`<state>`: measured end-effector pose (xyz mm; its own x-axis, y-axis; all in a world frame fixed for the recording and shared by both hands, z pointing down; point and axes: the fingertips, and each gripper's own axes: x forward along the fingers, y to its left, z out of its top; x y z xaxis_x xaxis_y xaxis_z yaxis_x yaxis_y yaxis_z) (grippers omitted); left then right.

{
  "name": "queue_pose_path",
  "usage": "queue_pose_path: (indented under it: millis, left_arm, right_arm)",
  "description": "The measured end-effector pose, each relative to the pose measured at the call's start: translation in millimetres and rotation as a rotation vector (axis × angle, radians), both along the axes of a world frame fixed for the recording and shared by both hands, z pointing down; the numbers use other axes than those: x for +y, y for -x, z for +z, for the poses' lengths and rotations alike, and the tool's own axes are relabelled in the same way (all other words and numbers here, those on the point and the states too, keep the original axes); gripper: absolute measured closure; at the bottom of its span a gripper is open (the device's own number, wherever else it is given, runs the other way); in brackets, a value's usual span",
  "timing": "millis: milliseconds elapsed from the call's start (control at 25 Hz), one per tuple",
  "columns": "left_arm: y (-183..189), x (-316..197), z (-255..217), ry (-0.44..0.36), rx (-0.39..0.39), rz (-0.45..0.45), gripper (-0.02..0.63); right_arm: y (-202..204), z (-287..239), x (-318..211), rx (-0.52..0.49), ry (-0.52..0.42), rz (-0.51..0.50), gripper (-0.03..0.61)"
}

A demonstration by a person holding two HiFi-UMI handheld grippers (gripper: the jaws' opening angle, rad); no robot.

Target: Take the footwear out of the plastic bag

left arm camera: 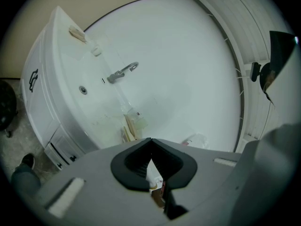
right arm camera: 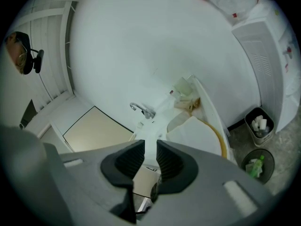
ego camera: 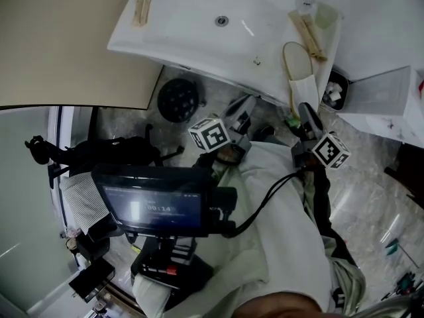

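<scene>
A white slipper with a tan rim [ego camera: 297,63] [right arm camera: 201,134] lies at the right end of the white sink counter [ego camera: 192,38], partly hanging over its edge; I cannot tell whether a clear bag covers it. My right gripper [ego camera: 306,111] [right arm camera: 150,146] hovers just below that edge, with its jaws open and nothing between them. Lower left of the slipper, under the counter's front edge, my left gripper [ego camera: 245,105] [left arm camera: 150,144] has its jaws shut and empty. It faces the basin and faucet [left arm camera: 123,72].
Small wrapped toiletries [ego camera: 308,32] [left arm camera: 129,128] sit on the counter near the slipper. A little bin [ego camera: 334,91] [right arm camera: 258,124] and a white cabinet [ego camera: 381,98] stand to the right. A dark round bin [ego camera: 177,99] stands on the floor. A camera screen rig [ego camera: 156,207] hangs at my chest.
</scene>
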<state>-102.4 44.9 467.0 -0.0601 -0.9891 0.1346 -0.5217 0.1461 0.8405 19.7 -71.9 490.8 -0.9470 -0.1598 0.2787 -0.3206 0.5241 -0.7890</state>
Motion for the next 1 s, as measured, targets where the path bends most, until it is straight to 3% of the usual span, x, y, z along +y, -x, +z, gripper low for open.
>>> queue_pose_path:
  millis: [160, 520, 1000]
  left_arm:
    - [4, -1, 1, -0.004, -0.006, -0.013, 0.606]
    - [12, -26, -2, -0.021, -0.006, 0.051, 0.607]
    - [38, -29, -5, -0.016, 0.011, 0.091, 0.606]
  right_arm:
    - [1, 5, -4, 0.003, -0.003, 0.0, 0.509]
    - [4, -4, -20, -0.019, -0.01, 0.058, 0.566]
    - [33, -5, -13, -0.006, -0.02, 0.067, 0.575]
